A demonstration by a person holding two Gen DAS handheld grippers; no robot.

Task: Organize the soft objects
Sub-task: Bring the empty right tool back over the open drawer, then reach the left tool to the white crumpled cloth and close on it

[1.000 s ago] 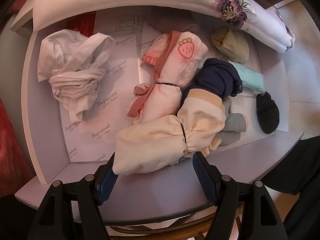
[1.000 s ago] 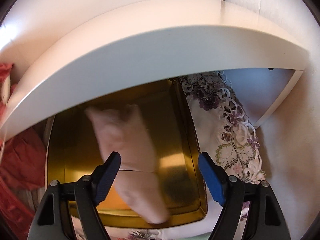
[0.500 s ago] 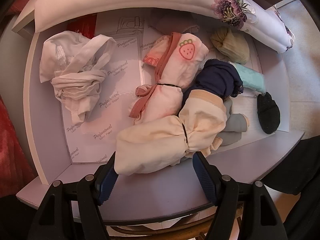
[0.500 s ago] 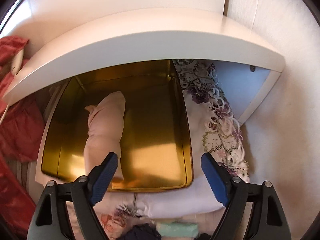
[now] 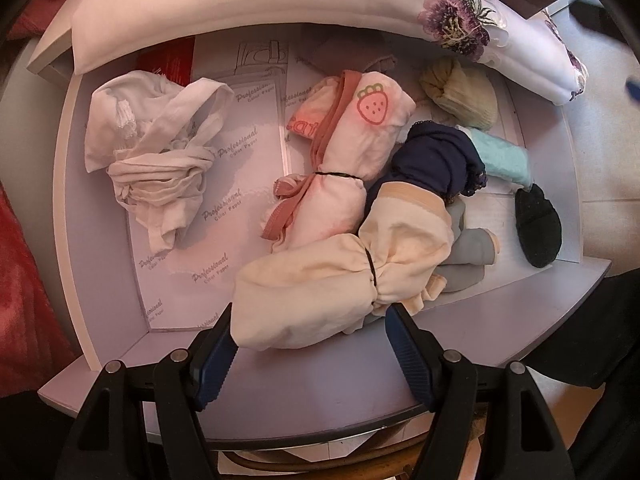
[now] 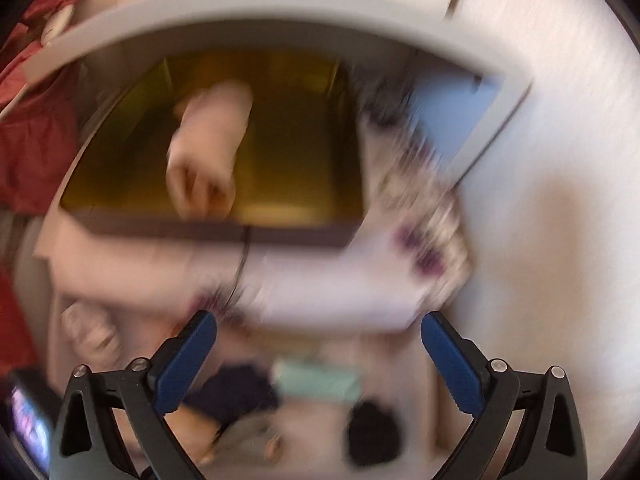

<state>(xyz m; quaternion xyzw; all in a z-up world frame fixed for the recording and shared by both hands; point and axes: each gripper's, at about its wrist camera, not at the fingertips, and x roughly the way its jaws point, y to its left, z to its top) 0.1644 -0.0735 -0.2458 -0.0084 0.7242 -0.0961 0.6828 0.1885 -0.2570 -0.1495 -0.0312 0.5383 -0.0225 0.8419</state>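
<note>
In the left wrist view a drawer (image 5: 480, 312) holds rolled soft bundles. Nearest lies a cream bundle (image 5: 320, 280) tied with a black band, then a pink strawberry bundle (image 5: 360, 140), a navy one (image 5: 436, 160), a mint one (image 5: 500, 156), a beige one (image 5: 460, 92) and a black sock (image 5: 536, 228). My left gripper (image 5: 310, 340) points down, open wide, with the cream bundle's near end between its tips. In the blurred right wrist view my right gripper (image 6: 320, 340) has its jaws opening with nothing between them. Beyond it a pink bundle (image 6: 208, 148) lies in a gold tray (image 6: 296, 152).
A crumpled white garment (image 5: 156, 148) lies at the drawer's left on printed paper. A white cloth with purple flowers (image 5: 460, 28) drapes over the drawer's far edge. A white shelf board (image 6: 240, 20) overhangs the tray. Red fabric (image 5: 24, 260) hangs at the left.
The right gripper has drawn back from the gold tray toward the drawer and its jaws have widened; the pink bundle stays in the tray. The left gripper has not moved.
</note>
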